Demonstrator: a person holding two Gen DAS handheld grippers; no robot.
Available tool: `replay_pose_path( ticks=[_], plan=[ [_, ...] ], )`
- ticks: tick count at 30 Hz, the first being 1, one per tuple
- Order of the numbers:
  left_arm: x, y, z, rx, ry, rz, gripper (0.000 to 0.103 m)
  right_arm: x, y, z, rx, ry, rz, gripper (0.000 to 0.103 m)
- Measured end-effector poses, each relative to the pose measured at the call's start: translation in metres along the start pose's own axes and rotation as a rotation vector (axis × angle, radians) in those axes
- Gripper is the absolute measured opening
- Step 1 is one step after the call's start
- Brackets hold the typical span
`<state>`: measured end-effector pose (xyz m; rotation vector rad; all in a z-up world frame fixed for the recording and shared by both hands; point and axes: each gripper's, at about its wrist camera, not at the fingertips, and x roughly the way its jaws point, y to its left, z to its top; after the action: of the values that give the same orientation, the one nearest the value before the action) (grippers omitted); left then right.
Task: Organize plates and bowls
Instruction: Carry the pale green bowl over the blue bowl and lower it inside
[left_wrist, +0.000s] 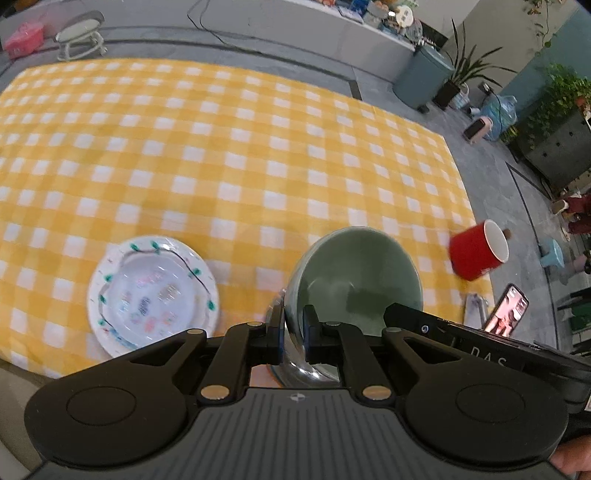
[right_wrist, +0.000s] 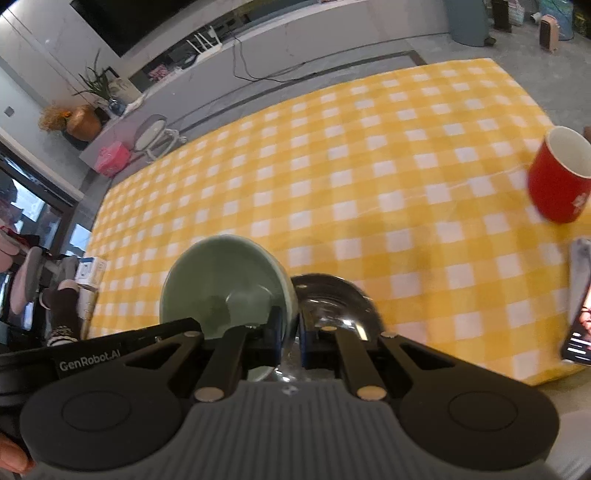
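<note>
Yellow checked tablecloth (left_wrist: 229, 155) bare across the far and middle stretch, running out to its edges. Green bowl (left_wrist: 354, 273) near the front edge, tilted, rim pinched by left gripper (left_wrist: 293, 332). Steel bowl (right_wrist: 332, 302) touching beside it, rim clamped by right gripper (right_wrist: 290, 339). White patterned plate (left_wrist: 153, 295) flat at front left. Red mug (left_wrist: 476, 251) beside the right edge.

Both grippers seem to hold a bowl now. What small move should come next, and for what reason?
Probably lower the green bowl into the steel bowl. The left gripper pinches the green bowl's rim and holds it tilted, and the right gripper clamps the steel bowl's rim just beside it, so nesting them looks close. The floral plate lies apart.
</note>
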<state>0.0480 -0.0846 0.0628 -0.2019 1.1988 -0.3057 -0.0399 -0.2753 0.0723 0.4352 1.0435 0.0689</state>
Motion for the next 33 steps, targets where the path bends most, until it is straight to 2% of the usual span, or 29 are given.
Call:
replay_pose_path(
  ticks=[6, 13, 21, 33],
  plan=[
    [0.023, -0.003, -0.01, -0.013, 0.076, -0.009, 0.01, 0.006, -0.016, -0.007, -0.004, 0.039, -0.048, 0.006],
    [0.043, -0.005, -0.011, 0.013, 0.15, 0.02, 0.011, 0.027, -0.027, -0.018, -0.018, 0.096, -0.078, 0.006],
    [0.054, -0.01, -0.01, 0.053, 0.173, 0.053, 0.01, 0.04, -0.029, -0.021, -0.045, 0.111, -0.103, 0.006],
    [0.061, -0.008, -0.008, 0.044, 0.179, 0.064, 0.011, 0.049, -0.022, -0.024, -0.099, 0.103, -0.138, 0.006]
  ],
)
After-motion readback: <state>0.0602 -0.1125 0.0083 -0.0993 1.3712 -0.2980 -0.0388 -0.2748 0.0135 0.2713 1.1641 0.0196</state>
